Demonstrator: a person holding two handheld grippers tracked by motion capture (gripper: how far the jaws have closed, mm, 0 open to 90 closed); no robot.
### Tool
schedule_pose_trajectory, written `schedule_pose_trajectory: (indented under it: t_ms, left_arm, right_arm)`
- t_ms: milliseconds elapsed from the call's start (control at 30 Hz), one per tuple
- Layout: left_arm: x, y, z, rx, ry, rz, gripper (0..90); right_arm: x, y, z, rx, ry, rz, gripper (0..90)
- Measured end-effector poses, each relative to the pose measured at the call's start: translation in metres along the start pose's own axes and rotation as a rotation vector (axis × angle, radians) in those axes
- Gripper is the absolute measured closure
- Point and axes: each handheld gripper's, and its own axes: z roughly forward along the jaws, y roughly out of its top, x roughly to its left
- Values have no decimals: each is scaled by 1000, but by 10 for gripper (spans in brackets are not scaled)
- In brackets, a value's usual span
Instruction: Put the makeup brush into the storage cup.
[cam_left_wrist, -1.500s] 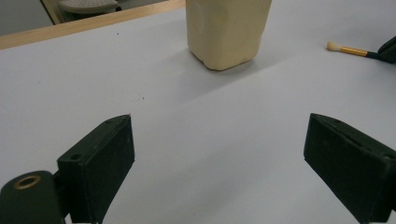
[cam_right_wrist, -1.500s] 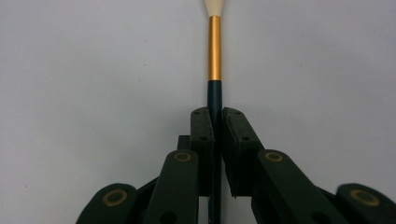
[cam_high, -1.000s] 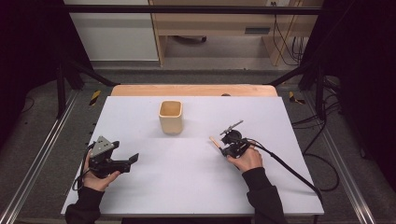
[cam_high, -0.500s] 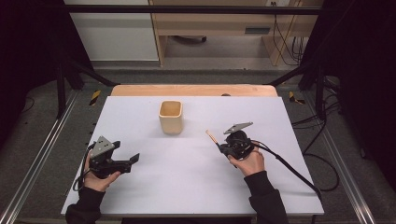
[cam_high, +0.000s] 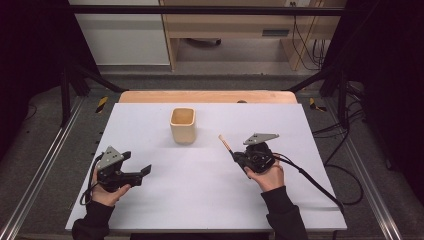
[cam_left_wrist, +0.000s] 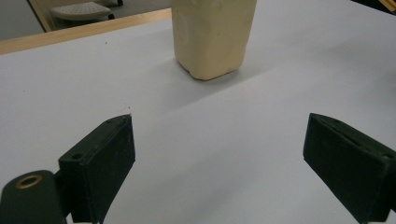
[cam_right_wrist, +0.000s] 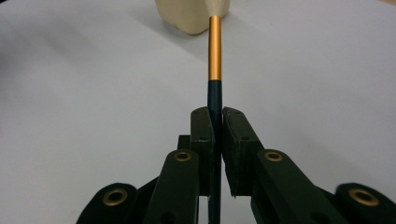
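Black right gripper (cam_right_wrist: 215, 119) pinches a brush (cam_right_wrist: 215, 51) at frame centre; left gripper (cam_left_wrist: 219, 154) spread near the cup (cam_left_wrist: 212, 35).

Tabletop (cam_high: 200, 200) is showing plain white, with a bare light-wood strip along its far edge. Cup (cam_high: 182, 125) is reading pale cream-yellow, unpatterned. Brush (cam_right_wrist: 215, 51) is showing a dark blue-black handle, an orange-gold metallic band and a cream tip. Right gripper (cam_high: 235, 156) and left gripper (cam_high: 145, 171) are both appearing black, each bearing a grey plate.
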Motion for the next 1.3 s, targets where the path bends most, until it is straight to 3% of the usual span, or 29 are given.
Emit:
schedule_pose_trajectory:
  t_ms: [333, 533, 1300]
  left_arm:
    - [-6, 1, 2, -19, -20, -12, 87]
    - [-12, 3, 2, -28, -37, -16, 91]
    - [-23, 8, 5, -61, -55, -50, 96]
  right_arm:
    - [4, 0, -2, -76, 45, 18, 836]
    - [8, 0, -4, -153, 55, 18, 837]
    - [19, 7, -3, -281, 115, -5, 837]
